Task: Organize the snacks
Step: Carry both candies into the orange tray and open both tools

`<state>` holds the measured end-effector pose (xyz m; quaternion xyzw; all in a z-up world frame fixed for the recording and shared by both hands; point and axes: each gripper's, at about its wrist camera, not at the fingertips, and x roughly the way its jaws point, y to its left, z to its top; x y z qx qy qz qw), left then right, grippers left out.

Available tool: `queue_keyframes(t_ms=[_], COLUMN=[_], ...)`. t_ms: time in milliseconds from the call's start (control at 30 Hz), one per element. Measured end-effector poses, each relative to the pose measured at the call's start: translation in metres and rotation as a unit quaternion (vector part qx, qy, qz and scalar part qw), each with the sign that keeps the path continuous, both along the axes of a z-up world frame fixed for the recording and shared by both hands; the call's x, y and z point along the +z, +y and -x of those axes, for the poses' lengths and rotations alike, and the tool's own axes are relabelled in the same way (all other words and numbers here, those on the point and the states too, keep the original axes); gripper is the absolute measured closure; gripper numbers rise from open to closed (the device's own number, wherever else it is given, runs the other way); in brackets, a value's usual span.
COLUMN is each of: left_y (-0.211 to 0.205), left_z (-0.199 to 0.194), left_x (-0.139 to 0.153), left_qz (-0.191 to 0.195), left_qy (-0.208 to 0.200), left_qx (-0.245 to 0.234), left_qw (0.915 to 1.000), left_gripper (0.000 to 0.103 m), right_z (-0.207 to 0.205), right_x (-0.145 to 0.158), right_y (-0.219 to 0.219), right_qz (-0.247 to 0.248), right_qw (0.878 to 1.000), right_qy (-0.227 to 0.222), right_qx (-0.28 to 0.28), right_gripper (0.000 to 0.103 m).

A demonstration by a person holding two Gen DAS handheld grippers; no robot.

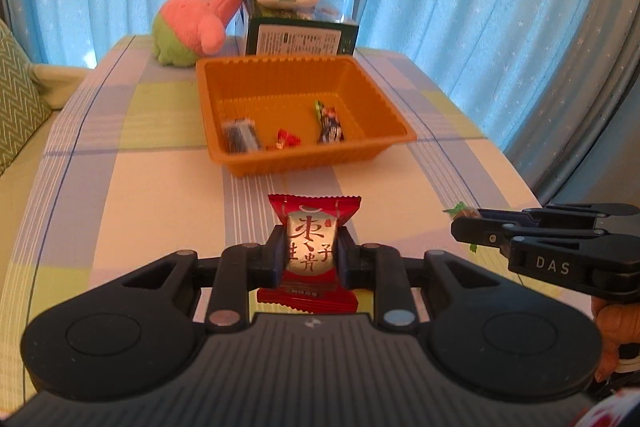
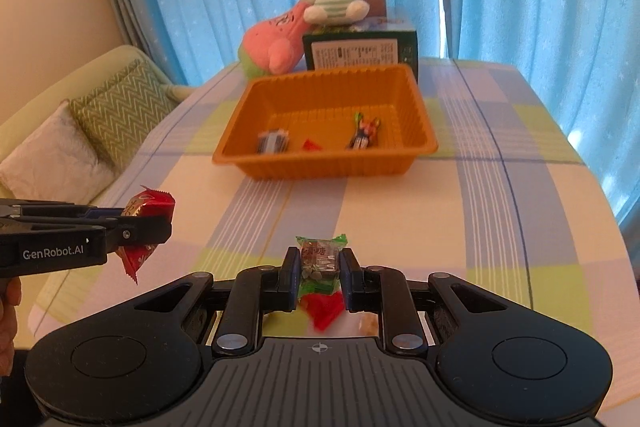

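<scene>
Left gripper (image 1: 311,254) clamps red snack packet (image 1: 312,247) — right gripper (image 2: 320,271) clamps green candy (image 2: 320,259); both angled down toward orange tray (image 2: 236,147).

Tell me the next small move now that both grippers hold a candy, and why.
Probably carry both forward over the orange tray before releasing. The left gripper clamps the red candy, the right gripper the green candy, and both are short of the tray.

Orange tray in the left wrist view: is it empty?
No, the orange tray already holds three wrapped snacks: a dark one, a small red one and a multicoloured one.
</scene>
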<state>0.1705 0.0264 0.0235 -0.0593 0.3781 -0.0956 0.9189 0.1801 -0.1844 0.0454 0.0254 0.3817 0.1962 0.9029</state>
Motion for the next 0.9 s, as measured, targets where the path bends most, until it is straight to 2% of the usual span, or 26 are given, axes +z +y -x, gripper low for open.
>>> queue_keyframes(t_ms=[367,667,900], left_y=[0.009,0.009,0.003], left_z=[-0.089,-0.149,-0.178], left_x=[0.011,0.0,-0.015], left_qz=[0.0,-0.004,-0.009], left_qy=[-0.018,-0.016,-0.005], left_qx=[0.02,0.027,0.021], left_qw=[0.9996,0.9995,0.9997], left_gripper=[0.08,0.08,0.08], right_z=[-0.09,-0.151,-0.175], right_x=[0.013,0.001,-0.012], right_y=[0.008,0.013,0.009], right_qz=[0.0,-0.009,-0.014], right_qw=[1.0,1.0,1.0], right_qy=[-0.021,-0.012,0.005], right_qx=[-0.004,-0.011,-0.025], right_gripper=[0.082,0.082,0.082])
